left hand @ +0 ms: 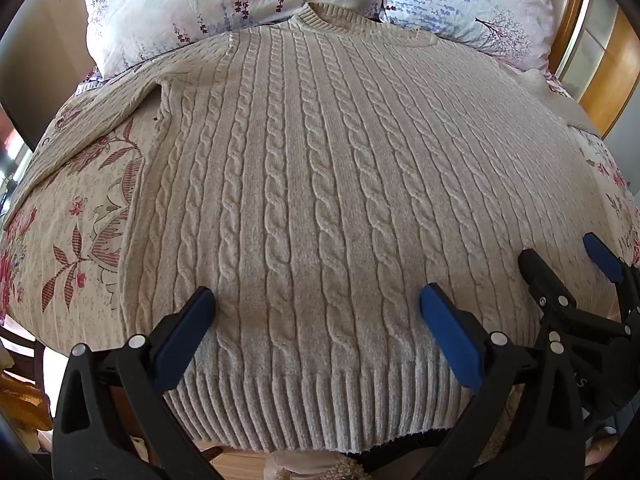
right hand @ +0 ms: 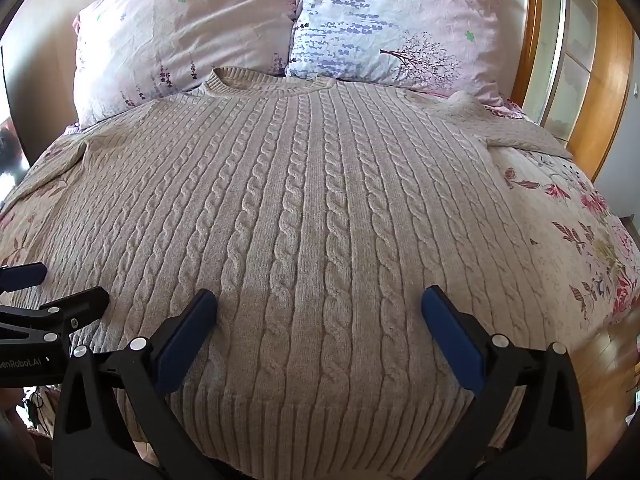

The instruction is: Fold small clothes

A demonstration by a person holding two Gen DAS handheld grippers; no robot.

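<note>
A cream cable-knit sweater (left hand: 320, 184) lies spread flat on the bed, collar toward the pillows, ribbed hem hanging over the near edge. My left gripper (left hand: 318, 300) hovers over the hem's left half, jaws wide open, nothing between them. The right gripper (left hand: 560, 256) shows at the right edge of the left wrist view, also open. In the right wrist view the sweater (right hand: 320, 208) fills the middle and my right gripper (right hand: 320, 302) stands open above its lower part, holding nothing. The left gripper (right hand: 52, 284) enters at the left edge there. One sleeve (right hand: 520, 132) lies out to the right.
Two floral pillows (right hand: 192, 40) (right hand: 392, 28) sit behind the collar. A flowered bedspread (left hand: 80, 200) (right hand: 568, 220) covers the bed on either side. A wooden headboard frame (right hand: 608, 80) stands at the right. Wooden floor (right hand: 608, 368) shows below the bed's right edge.
</note>
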